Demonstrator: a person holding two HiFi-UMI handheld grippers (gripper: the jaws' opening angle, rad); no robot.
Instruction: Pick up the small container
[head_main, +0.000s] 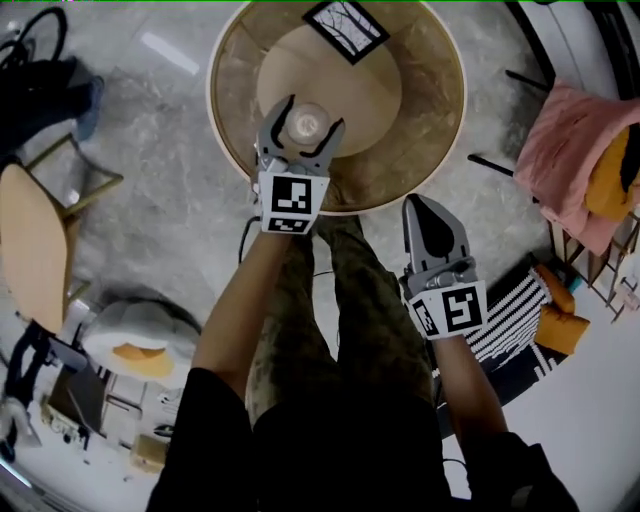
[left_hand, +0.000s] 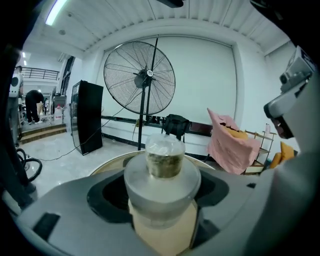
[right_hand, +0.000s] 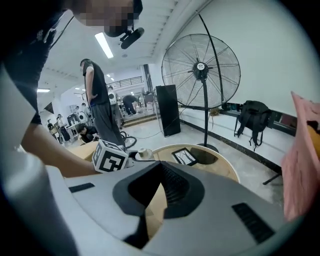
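Left claw (head_main: 312, 112) is clamped on the small container (left_hand: 162, 165), jaws wide on either side of its grey lid, over the near part of the round worktop (head_main: 420, 130). Right claw (head_main: 420, 208), jaws together and empty, hangs just off the worktop's near edge. A black-framed card (head_main: 345, 27) lies on the worktop's far side.

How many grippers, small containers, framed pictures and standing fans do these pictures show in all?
grippers: 2 (left gripper, right gripper)
small container: 1
framed picture: 1
standing fan: 1
total: 5
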